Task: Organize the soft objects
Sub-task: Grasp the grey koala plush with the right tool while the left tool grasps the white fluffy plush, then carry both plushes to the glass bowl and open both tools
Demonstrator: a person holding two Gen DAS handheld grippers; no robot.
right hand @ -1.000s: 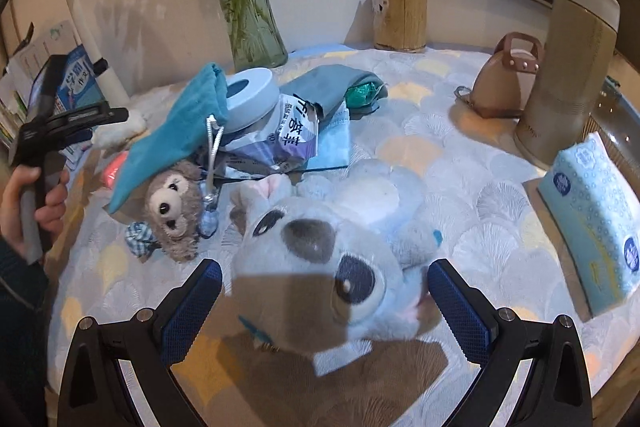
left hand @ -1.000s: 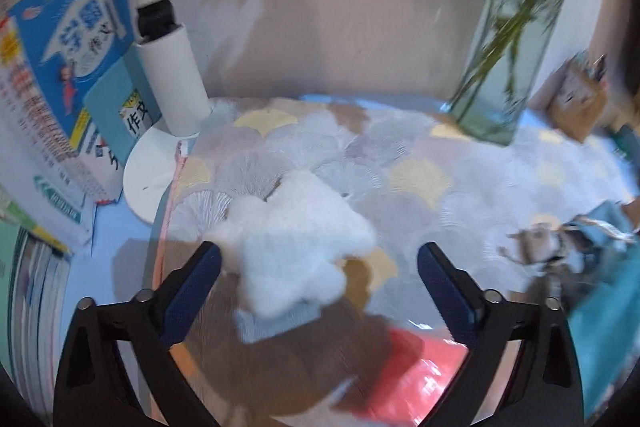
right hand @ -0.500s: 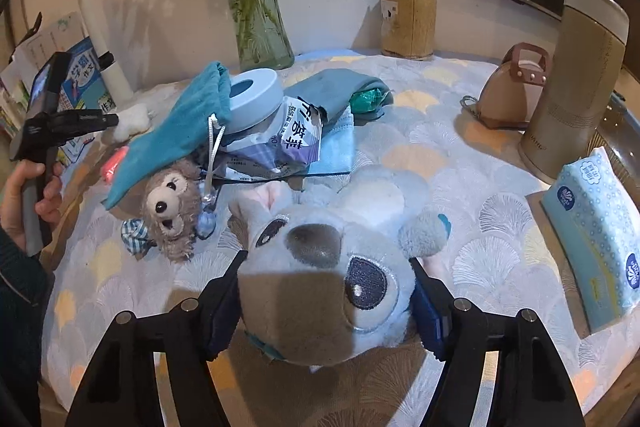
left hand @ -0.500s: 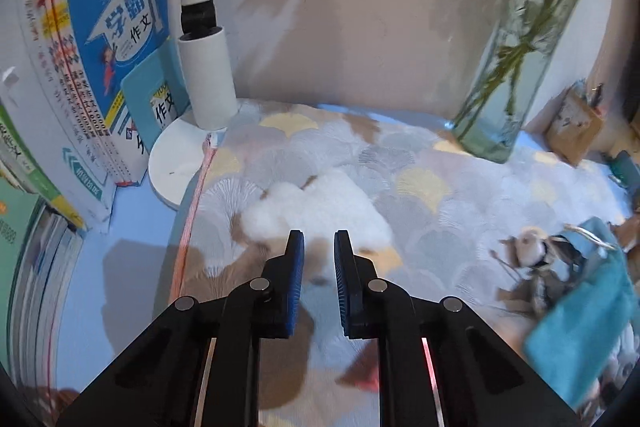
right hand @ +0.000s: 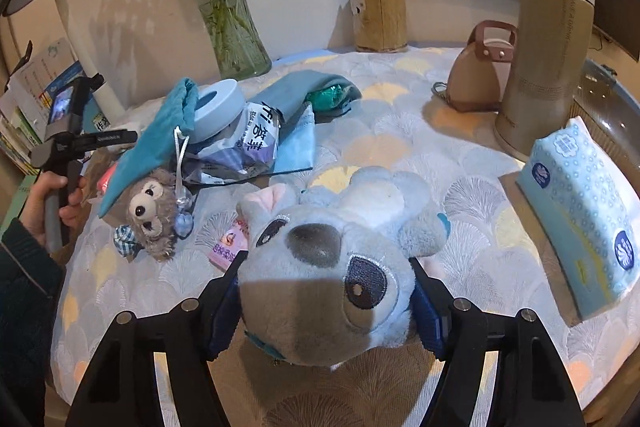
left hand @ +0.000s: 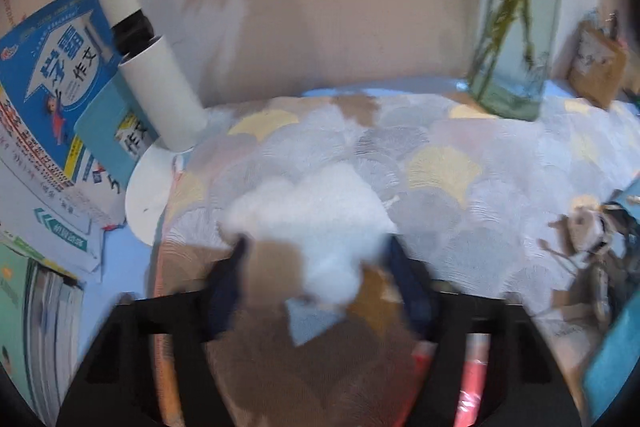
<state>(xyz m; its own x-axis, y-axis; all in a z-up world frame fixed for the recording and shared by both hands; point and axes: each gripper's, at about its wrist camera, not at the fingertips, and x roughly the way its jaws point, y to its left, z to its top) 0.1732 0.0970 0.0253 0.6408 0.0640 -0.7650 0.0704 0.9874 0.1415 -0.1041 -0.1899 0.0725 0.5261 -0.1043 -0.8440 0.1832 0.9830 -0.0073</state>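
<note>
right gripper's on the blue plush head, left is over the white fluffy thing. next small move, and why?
Probably close the left gripper on the white fluffy toy. Its jaws have just been opening and now straddle the toy in a blurred frame, with no clear pinch. The right gripper already clamps the blue plush by the head, so that side can wait.

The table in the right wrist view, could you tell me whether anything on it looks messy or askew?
Yes: behind the small brown bear, a teal pouch, a crumpled printed bag and a blue round tin lie in a jumbled heap, the tin tilted.
</note>
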